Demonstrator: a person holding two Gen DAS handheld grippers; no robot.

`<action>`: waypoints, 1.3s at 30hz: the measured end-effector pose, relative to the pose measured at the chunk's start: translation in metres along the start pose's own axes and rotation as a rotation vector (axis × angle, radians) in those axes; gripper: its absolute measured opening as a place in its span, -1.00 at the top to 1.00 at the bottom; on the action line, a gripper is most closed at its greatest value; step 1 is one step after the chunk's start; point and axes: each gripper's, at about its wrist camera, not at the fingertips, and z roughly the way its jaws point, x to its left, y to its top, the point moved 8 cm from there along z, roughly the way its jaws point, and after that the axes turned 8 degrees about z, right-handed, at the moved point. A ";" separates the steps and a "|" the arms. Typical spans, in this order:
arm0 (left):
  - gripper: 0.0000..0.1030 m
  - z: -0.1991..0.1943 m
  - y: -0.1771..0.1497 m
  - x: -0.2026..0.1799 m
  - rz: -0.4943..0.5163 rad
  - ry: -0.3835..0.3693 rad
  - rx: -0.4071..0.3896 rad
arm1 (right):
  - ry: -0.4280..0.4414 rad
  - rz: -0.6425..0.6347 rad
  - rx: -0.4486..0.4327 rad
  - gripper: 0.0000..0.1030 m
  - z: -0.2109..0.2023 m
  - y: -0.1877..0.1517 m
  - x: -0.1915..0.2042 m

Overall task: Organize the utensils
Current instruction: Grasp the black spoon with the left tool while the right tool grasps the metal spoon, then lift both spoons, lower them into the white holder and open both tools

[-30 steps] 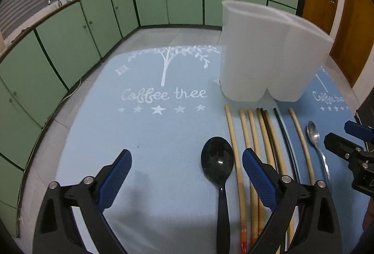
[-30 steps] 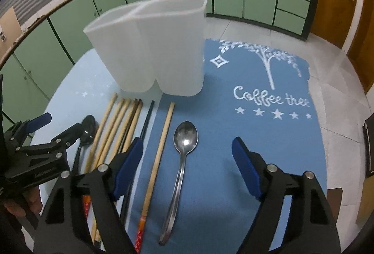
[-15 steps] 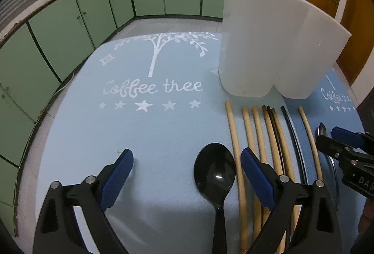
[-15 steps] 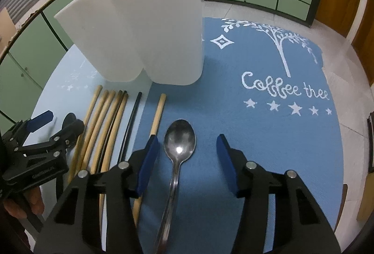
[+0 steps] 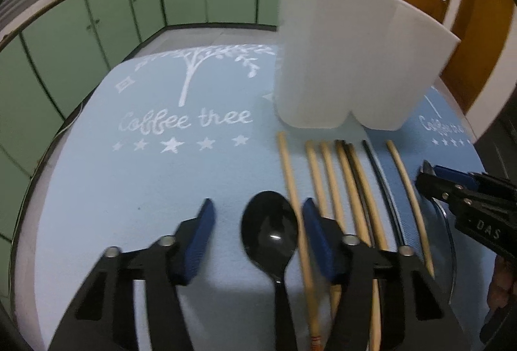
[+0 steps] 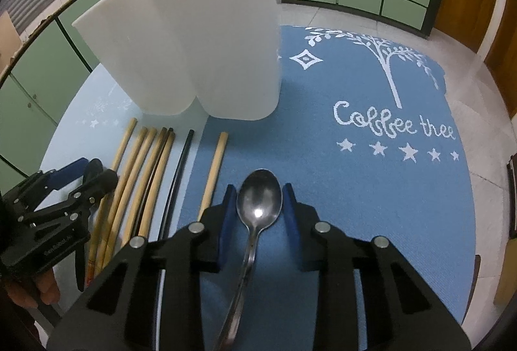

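Left tool [image 5: 258,218] closing, jaws half-wide around bowl of black spoon [image 5: 270,230], pads not yet touching. Right tool [image 6: 258,205] closing, jaws narrow, straddling bowl of metal spoon [image 6: 258,205]; contact unclear. Both spoons flat on blue mat [image 6: 371,189], chopsticks [image 6: 145,170] between them. White holder [image 6: 200,44] toward far edge of surface.

Your left gripper [image 5: 258,218]: black angular frame, triangular cut-outs in each arm, silver round screws at pivots, blue pads [image 5: 200,238] lining fingers. Your right gripper [image 6: 258,205]: same black frame, same silver screws, blue pads [image 6: 226,221] inside. Seen from left gripper's camera, right gripper's black side bears white lettering "DAS". Your hand [image 6: 38,284] bare below left gripper's frame.
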 end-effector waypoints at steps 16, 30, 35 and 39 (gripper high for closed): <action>0.34 -0.057 0.006 0.011 -0.097 -0.099 -0.152 | 0.036 0.002 -0.122 0.47 -0.055 -0.008 -0.006; 0.34 -0.131 0.085 0.018 -0.103 -0.080 -0.441 | 0.178 -0.038 -0.371 0.47 -0.160 0.061 0.010; 0.34 -0.147 0.145 0.014 -0.072 -0.071 -0.572 | 0.231 -0.074 -0.458 0.47 -0.192 0.106 0.022; 0.34 -0.148 0.194 0.010 -0.044 -0.048 -0.670 | 0.222 -0.106 -0.528 0.47 -0.202 0.148 0.029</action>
